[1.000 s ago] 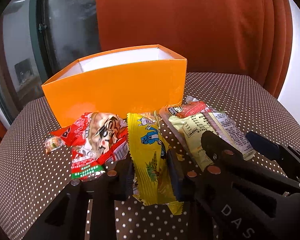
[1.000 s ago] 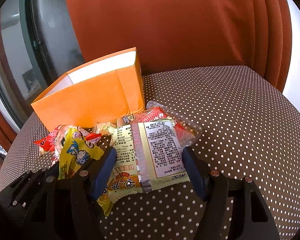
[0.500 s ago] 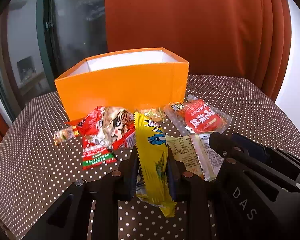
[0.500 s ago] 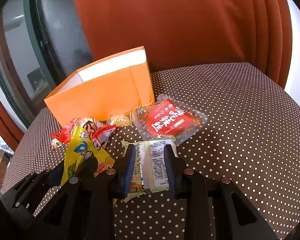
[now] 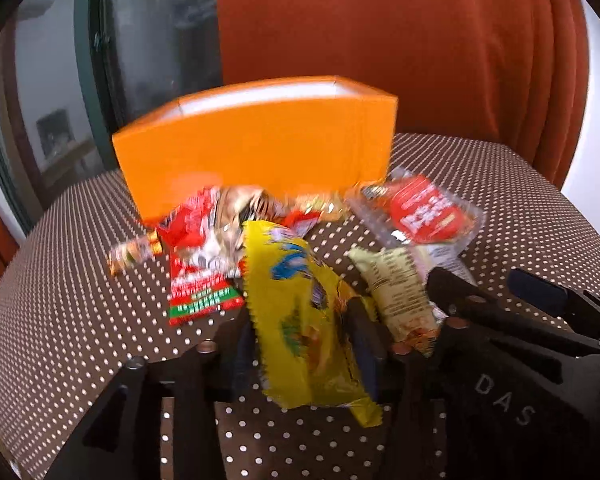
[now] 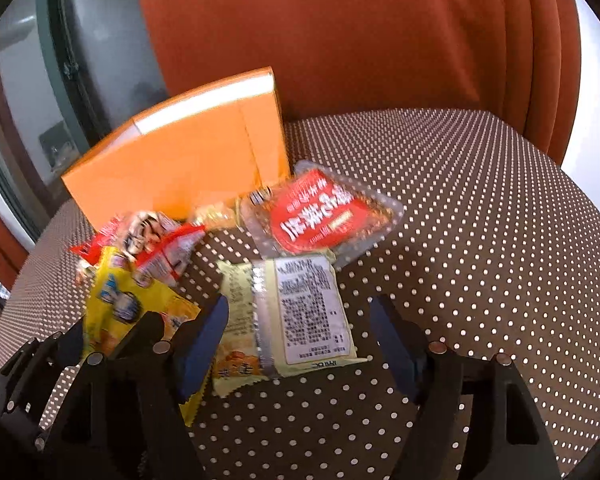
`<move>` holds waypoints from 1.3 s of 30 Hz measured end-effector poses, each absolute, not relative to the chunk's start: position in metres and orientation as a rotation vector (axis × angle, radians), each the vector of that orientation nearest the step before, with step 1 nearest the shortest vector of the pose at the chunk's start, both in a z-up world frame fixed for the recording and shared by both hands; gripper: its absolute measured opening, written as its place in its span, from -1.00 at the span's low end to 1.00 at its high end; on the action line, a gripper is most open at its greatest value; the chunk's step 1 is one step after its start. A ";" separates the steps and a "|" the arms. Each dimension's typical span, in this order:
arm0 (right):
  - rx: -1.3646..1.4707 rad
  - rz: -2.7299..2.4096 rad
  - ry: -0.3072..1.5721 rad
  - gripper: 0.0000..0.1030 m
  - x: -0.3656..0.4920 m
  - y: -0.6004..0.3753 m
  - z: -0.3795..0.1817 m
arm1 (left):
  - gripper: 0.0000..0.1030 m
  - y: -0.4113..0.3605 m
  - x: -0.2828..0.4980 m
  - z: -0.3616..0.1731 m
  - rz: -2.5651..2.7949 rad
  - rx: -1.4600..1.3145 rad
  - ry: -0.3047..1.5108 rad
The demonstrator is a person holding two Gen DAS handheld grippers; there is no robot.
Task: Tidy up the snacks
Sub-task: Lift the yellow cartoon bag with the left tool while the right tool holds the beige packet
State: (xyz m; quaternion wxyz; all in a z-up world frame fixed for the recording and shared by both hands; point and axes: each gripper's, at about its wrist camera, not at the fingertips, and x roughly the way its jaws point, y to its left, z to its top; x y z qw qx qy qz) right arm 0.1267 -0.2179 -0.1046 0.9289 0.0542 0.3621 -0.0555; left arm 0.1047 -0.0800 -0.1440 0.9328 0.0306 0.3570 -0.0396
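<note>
Left claw (image 5: 304, 340) is low over the near edge of the dotted surface (image 5: 80, 300), and its jaws are opening right now, the yellow pack (image 5: 300, 312) lying between them. The picture is blurred there, so whether the pads are touching the wrapper or have let go of it I cannot tell. The pack runs lengthwise along the claw, with its tail past the fingertips toward the near edge.

Right claw (image 6: 300, 344), just beside it, is opening too, and its blue pads (image 6: 204, 344) stand clear on both sides of the pale pack (image 6: 296, 320). That pack lies flat on the surface, label side up, with a gap showing on the right and the left pad close by its edge.

Further in, the orange box (image 5: 256, 148) stands upright toward the far edge, open at the top, with a white inside. Right in front of it lies the red pack (image 5: 204, 248), crumpled, with a small wrapped candy (image 5: 134, 252) at its left end. To the right, near the box's corner, lies the clear pack with the red label (image 6: 320, 216), its near edge just touching the pale pack's top. A small golden candy (image 6: 216, 212) sits against the box, between the red pack and the clear one.

Behind the surface hangs a rust-coloured curtain (image 6: 340, 40).
</note>
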 end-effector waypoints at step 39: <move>0.039 -0.089 0.798 0.57 0.149 -0.214 -0.127 | 0.28 -0.099 0.129 -0.168 -0.169 0.064 0.814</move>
